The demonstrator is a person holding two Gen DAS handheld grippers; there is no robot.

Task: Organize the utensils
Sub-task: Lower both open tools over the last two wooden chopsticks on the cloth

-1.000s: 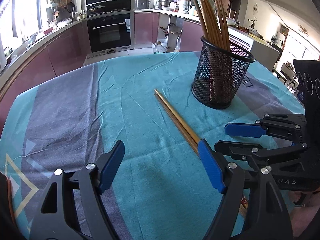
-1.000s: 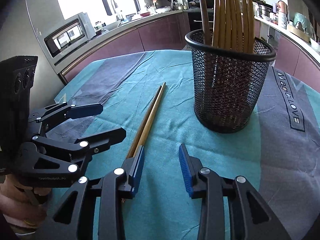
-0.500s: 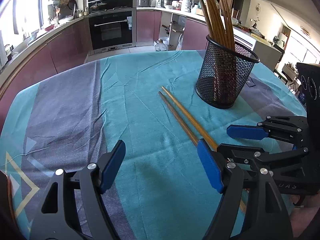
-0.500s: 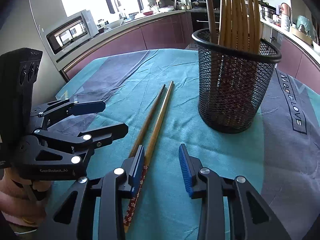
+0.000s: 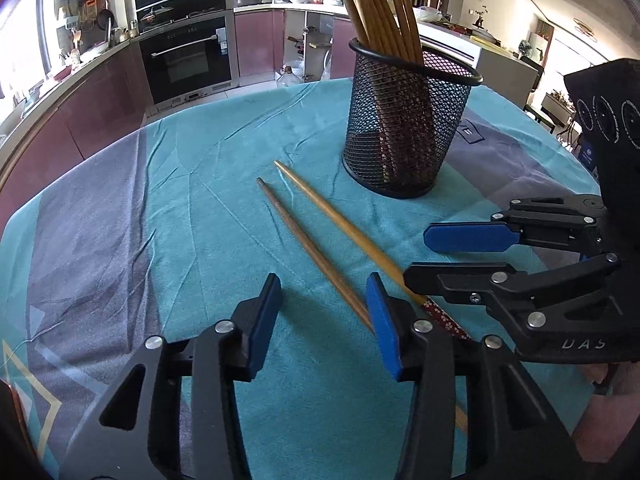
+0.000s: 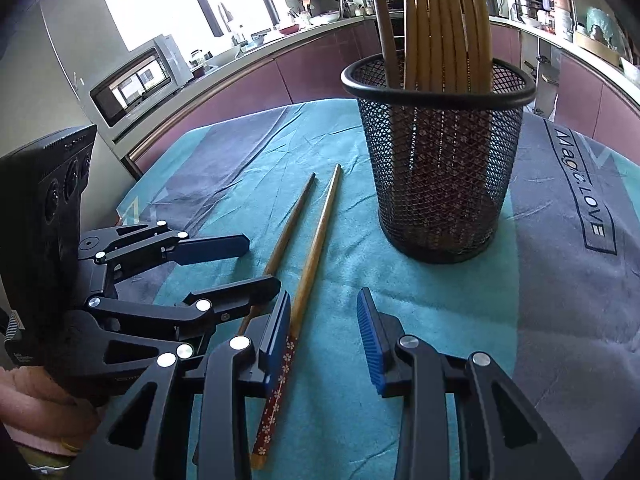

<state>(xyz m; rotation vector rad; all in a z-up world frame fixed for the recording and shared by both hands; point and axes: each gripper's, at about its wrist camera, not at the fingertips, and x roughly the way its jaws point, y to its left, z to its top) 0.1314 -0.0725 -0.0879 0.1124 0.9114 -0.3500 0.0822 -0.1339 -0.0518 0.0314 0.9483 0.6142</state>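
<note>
Both grippers tilt down over the table: the left gripper (image 5: 322, 320) is closing on nothing, the right gripper (image 6: 322, 336) is spread apart and empty, near "Magic LOVE" (image 6: 586, 184) on the cloth.

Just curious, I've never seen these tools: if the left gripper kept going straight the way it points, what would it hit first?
Probably the tablecloth. The left gripper, its jaws closing with nothing between them, points down at bare cloth; the darker chopstick lies just right of that line, though depth is unclear.
</note>
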